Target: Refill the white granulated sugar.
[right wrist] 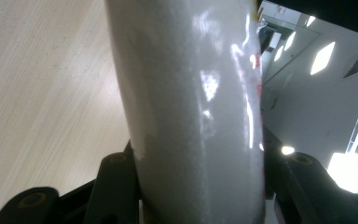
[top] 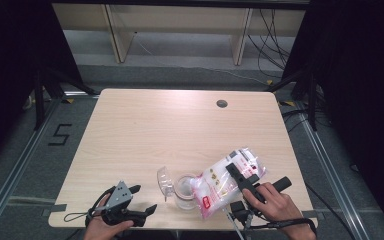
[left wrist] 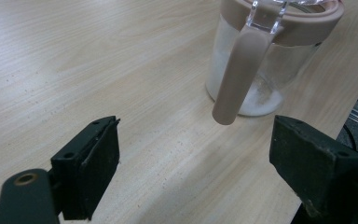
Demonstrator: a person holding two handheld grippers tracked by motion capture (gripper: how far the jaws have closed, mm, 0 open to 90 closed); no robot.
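Squarely between right jaws — bag [right wrist: 196, 107] (pinched), tilted over jar [top: 184, 190]

The bag [top: 228, 182] is clear with white powder and red print; beside it, the jar [left wrist: 261, 56] has a beige rim

The high view looks forward and down from above the near edge of the pale wooden table [top: 180, 125]. The left gripper view sits low, close ahead of its jaws to the clear glass jar with its beige rim [left wrist: 261, 60], shared with the high view [top: 184, 187]. The right gripper view presses against the white plastic bag [right wrist: 196, 112] between its jaws, which the high view shows too [top: 225, 182].
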